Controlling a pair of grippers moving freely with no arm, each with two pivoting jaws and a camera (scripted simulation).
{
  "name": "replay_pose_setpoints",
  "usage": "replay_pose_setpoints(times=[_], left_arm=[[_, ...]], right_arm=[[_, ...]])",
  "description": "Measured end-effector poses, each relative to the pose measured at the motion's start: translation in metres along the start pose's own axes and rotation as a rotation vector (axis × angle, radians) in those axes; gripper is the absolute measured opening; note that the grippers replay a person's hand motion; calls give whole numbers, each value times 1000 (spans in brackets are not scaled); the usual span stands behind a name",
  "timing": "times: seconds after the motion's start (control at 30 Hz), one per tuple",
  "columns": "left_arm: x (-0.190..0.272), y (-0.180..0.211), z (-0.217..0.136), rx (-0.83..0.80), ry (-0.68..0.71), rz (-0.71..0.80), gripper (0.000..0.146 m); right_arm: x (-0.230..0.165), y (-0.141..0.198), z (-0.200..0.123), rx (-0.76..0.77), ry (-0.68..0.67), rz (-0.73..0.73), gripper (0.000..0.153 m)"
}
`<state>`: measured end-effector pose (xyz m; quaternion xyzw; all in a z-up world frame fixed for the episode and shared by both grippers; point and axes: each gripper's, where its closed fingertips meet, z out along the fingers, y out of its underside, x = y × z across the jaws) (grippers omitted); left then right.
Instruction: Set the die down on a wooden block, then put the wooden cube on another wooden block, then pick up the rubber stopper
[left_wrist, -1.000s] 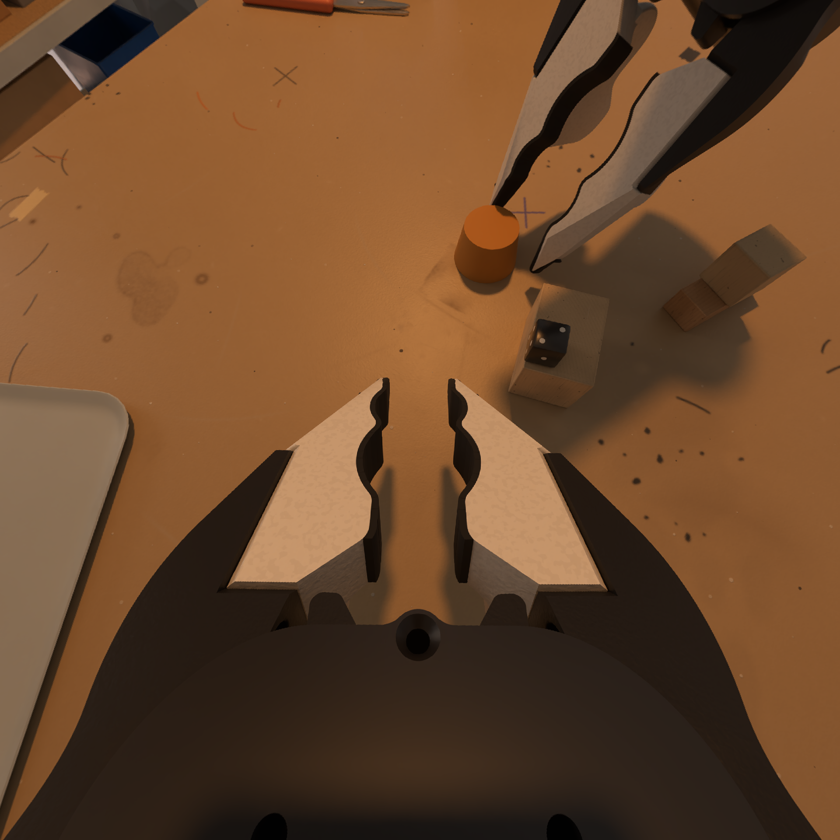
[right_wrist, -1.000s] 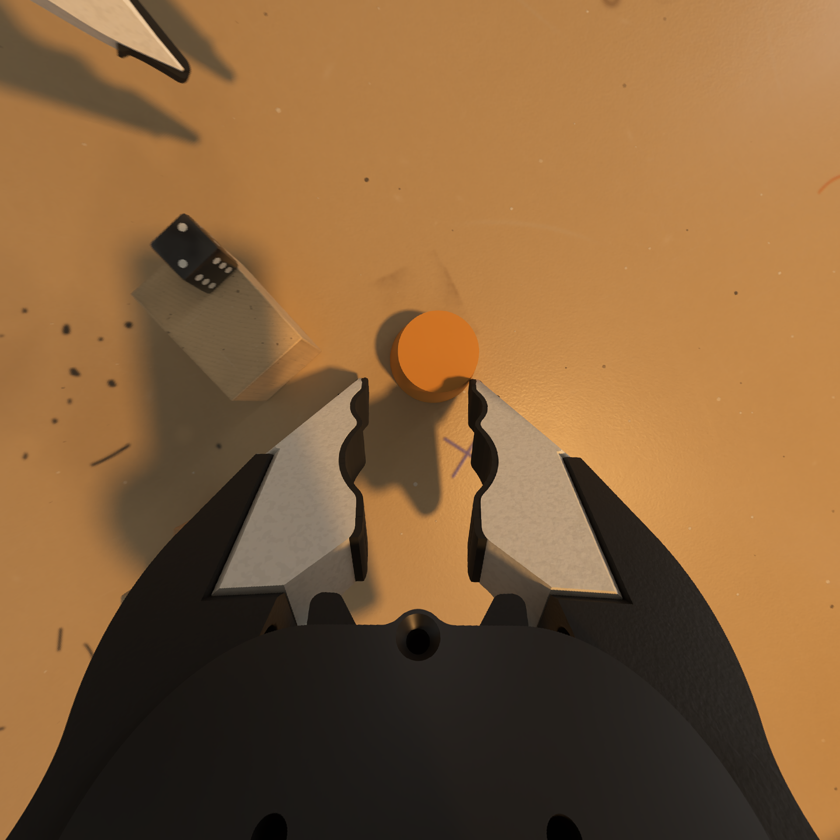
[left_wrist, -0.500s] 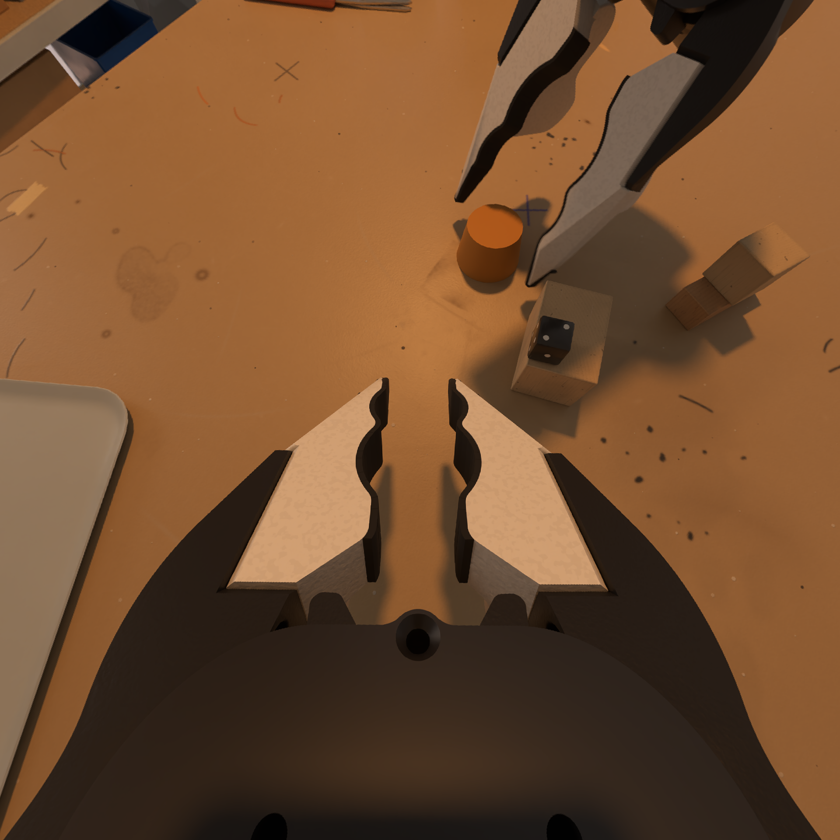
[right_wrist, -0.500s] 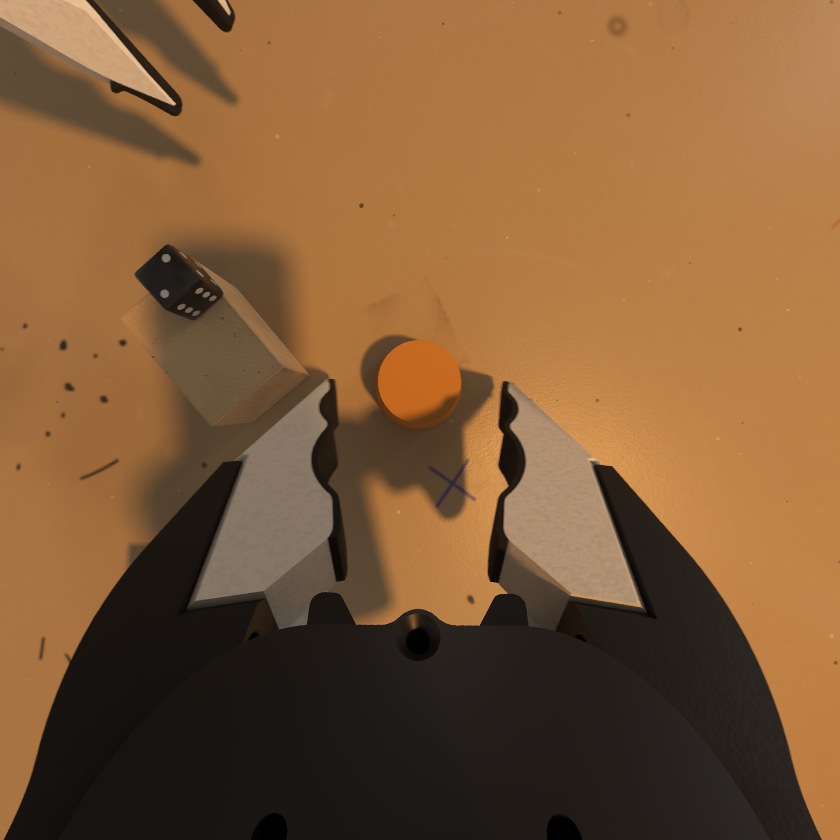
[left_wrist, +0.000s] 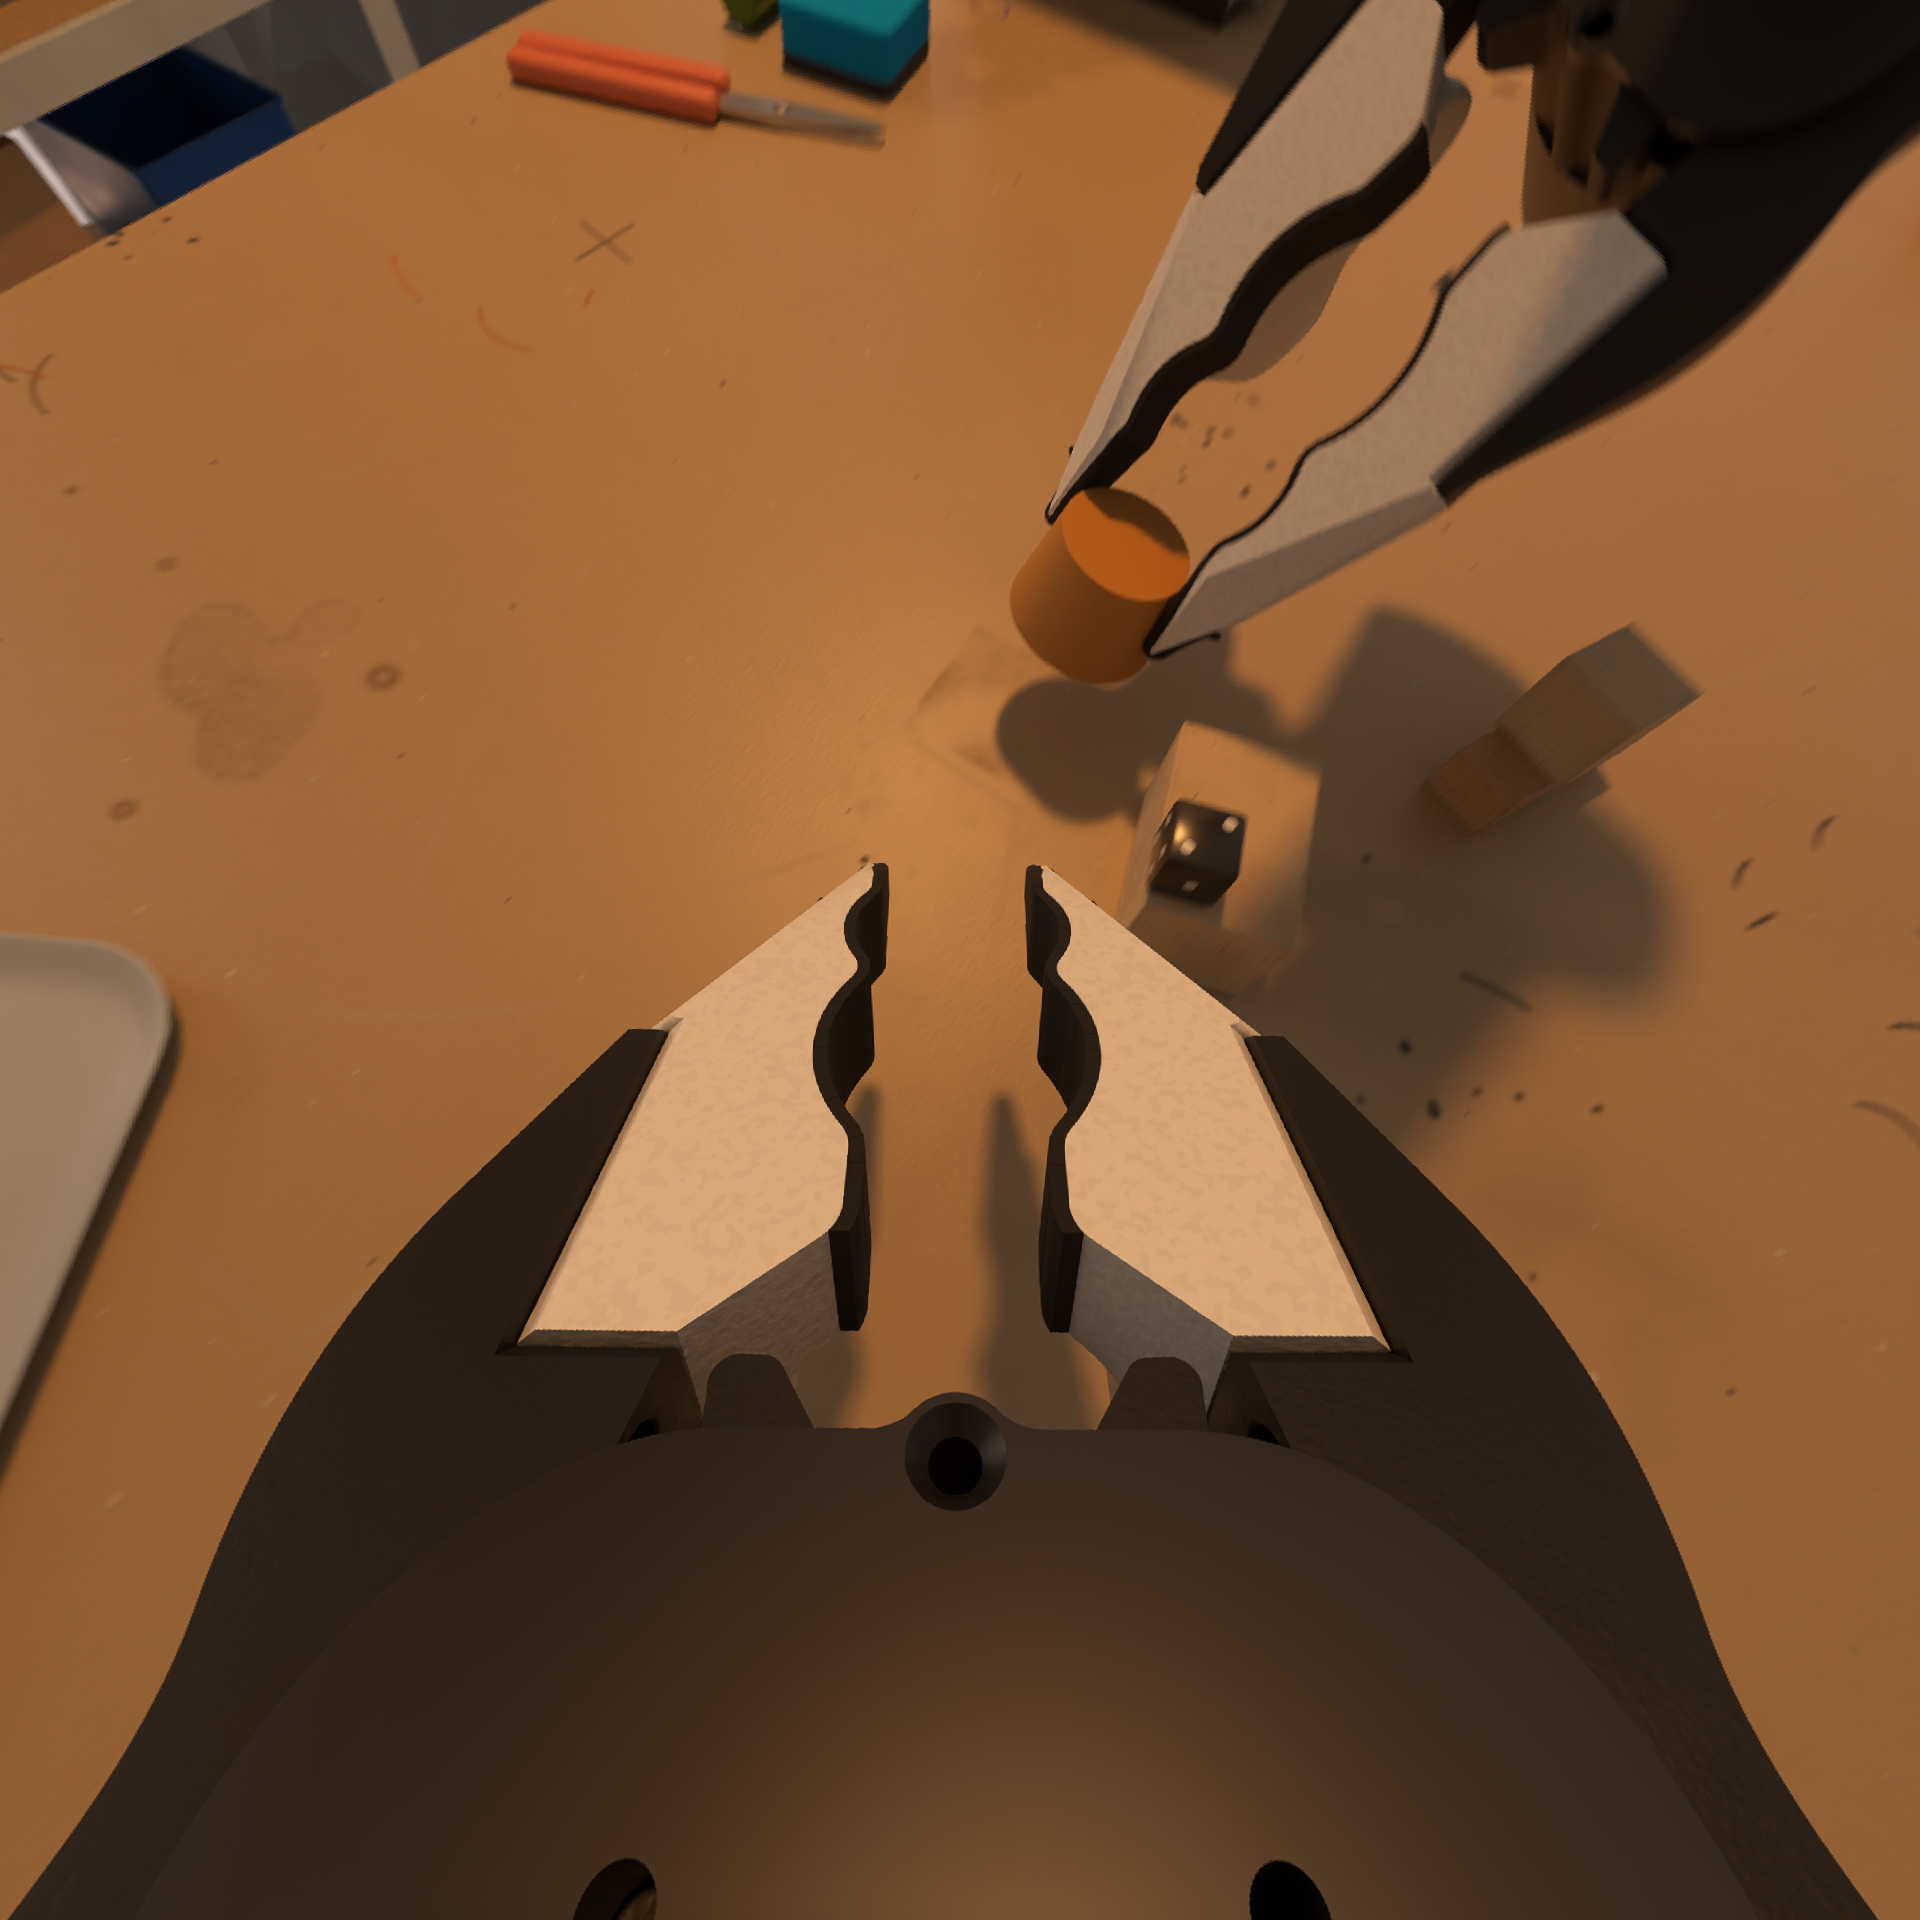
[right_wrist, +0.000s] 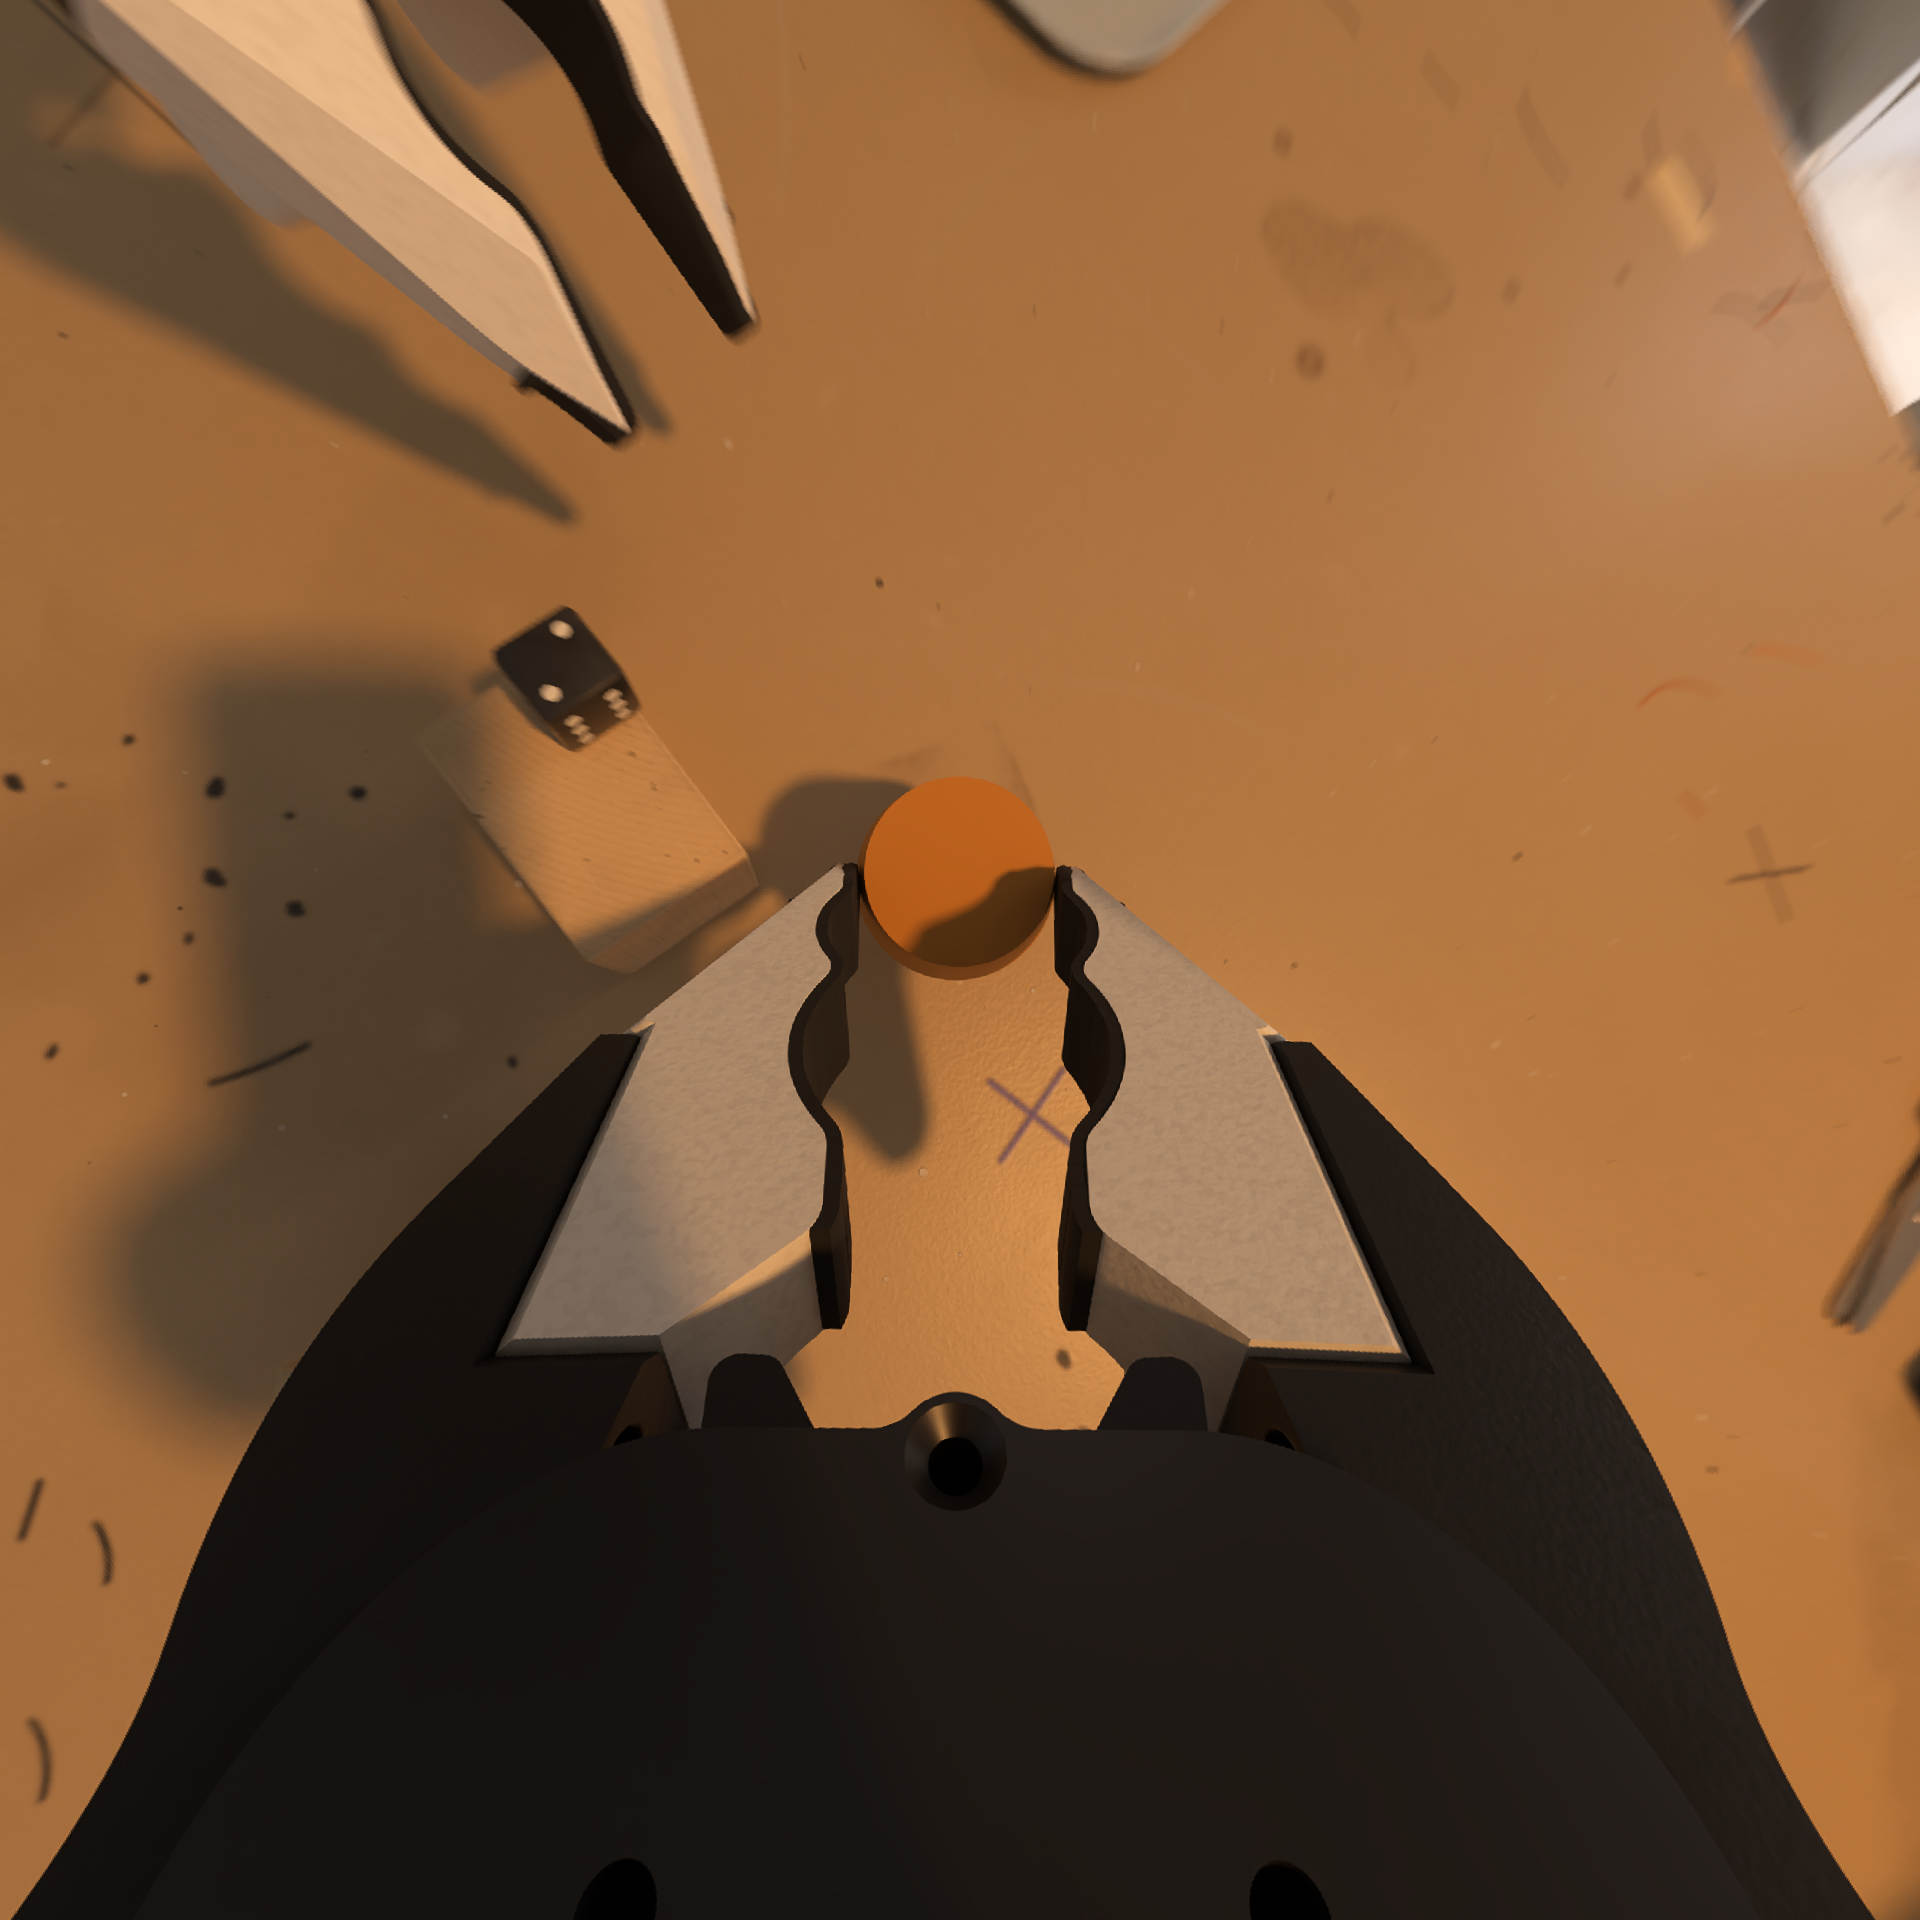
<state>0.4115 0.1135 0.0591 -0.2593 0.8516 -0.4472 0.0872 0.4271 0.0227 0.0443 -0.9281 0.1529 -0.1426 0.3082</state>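
The brown tabletop (left_wrist: 623, 582) fills both views, scuffed, stained and marked with small crosses. At its left edge in the left wrist view lies the rounded corner of a pale grey tray (left_wrist: 73, 1081). The left gripper (left_wrist: 956, 883) hangs above bare table with its jaws a narrow gap apart and nothing between them. The right gripper (right_wrist: 956, 883) has closed its jaws onto the orange rubber stopper (right_wrist: 956, 873) — the two fingertips press its opposite sides at its widest part, so the stopper sits right at the tips, not deeper in the notched pads. In the left wrist view the same stopper (left_wrist: 1101, 582) hangs tilted between those tips, clear of the table, its shadow thrown on the surface below it, partly over the nearby block. That wooden block (right_wrist: 592, 831) lies flat just to the left of the right gripper's fingers, with the black die (right_wrist: 566, 675) resting on its far end. Further right in the left wrist view a second wooden block (left_wrist: 1475, 784) carries the wooden cube (left_wrist: 1590, 712) on top. At the far edge lie orange-handled scissors (left_wrist: 634, 78) and a teal box (left_wrist: 852, 36) — both well apart from the grippers.
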Motion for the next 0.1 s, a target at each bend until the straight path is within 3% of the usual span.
replay_pose_setpoints(times=[0.1], left_arm=[[9, -9, 6, 49, 58, -39, 26]], right_arm=[[-5, -14, -13, 66, 63, -83, 37]])
